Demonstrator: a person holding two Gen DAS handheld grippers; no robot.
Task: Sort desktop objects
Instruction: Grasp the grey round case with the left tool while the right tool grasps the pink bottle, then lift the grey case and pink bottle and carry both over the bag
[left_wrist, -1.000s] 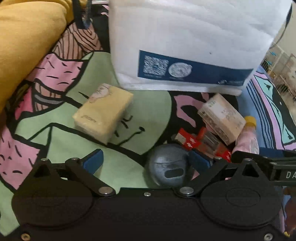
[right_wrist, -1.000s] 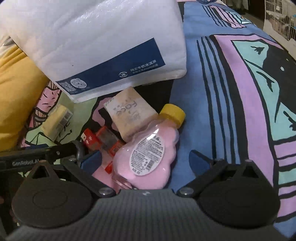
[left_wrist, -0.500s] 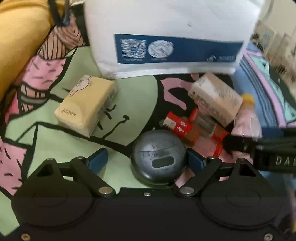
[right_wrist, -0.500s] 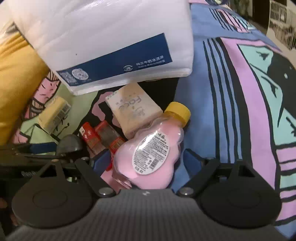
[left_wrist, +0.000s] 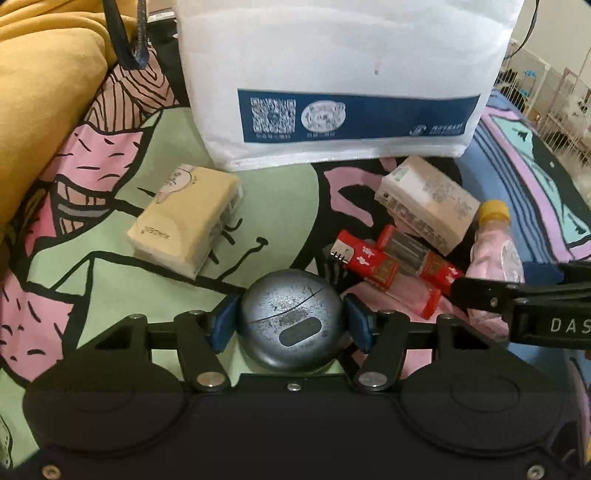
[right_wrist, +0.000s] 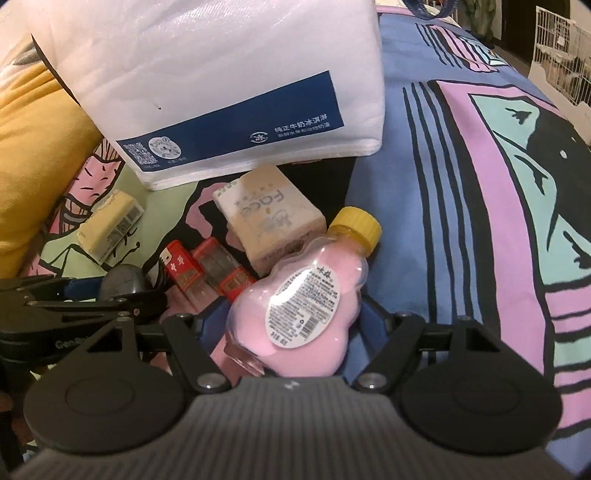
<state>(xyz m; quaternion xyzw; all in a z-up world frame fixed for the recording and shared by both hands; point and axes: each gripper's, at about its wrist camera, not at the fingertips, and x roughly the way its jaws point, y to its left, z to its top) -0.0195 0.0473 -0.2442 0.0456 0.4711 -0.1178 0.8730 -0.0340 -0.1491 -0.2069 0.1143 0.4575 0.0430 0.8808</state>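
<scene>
while the left gripper (left_wrist: 291, 325) was being closed on the grey case (left_wrist: 291, 317), pads touching its sides, and the right gripper (right_wrist: 291, 325) closed around the pink bottle (right_wrist: 299, 302) on the cloth (right_wrist: 461, 221), either rounded thing could have been squeezed out.

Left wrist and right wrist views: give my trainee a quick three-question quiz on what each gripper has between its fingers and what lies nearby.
1. True or false: the left gripper has the round grey-blue plastic case between its blue pads.
2. Which thing sits between the fingers of the right gripper? A) yellow tissue pack B) pink lobed bottle with a yellow cap C) red lighter
3. Fill in: the big white bag bears a dark ____ band with printed codes.

Key: 1 true, both jaws closing on it. 2 B, the pink lobed bottle with a yellow cap. 3 blue.
</scene>
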